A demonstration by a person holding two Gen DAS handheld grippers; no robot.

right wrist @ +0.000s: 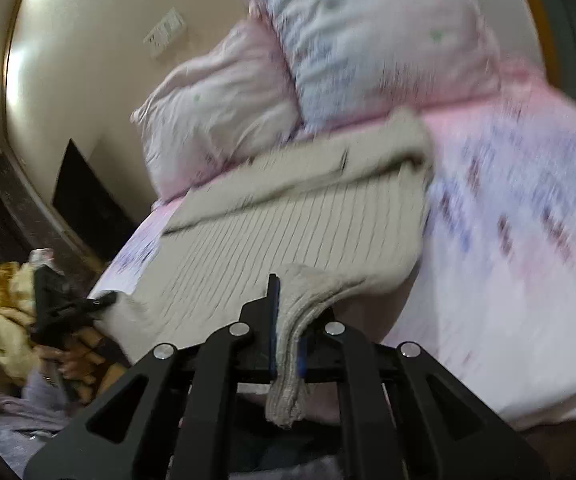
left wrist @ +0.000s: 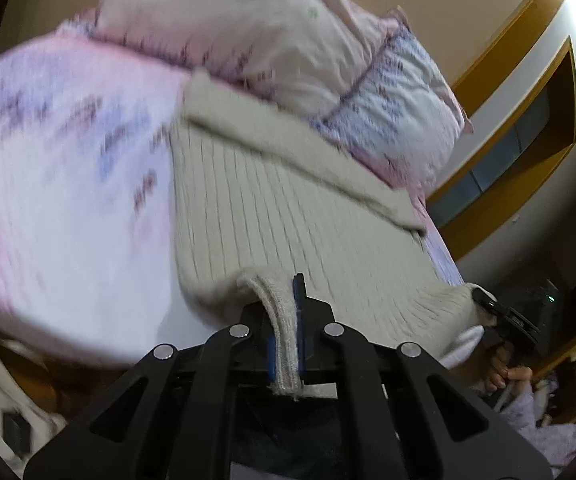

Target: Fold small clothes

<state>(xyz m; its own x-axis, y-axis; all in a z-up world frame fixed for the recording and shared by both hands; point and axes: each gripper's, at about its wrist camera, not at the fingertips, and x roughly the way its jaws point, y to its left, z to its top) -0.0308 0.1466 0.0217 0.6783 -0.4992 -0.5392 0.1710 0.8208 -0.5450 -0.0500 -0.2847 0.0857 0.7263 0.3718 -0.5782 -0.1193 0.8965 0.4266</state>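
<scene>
Here, cream ribbed knit sweater (left wrist: 288,200) lies spread on pink-and-lilac patterned bed sheet (left wrist: 68,168), below two pale pink pillows (right wrist: 328,60). Left tool (left wrist: 286,320) clamped on one near corner; right tool (right wrist: 286,320) clamped on the other. Both views motion-blurred.

A cream ribbed knit garment (left wrist: 288,208) lies spread on the bed, far edge folded over.

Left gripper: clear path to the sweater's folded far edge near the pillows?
Probably not as things stand. The left gripper is shut on a near corner of the ribbed sweater, so it must let go first. Nothing lies on the knit between it and the folded edge.
</scene>
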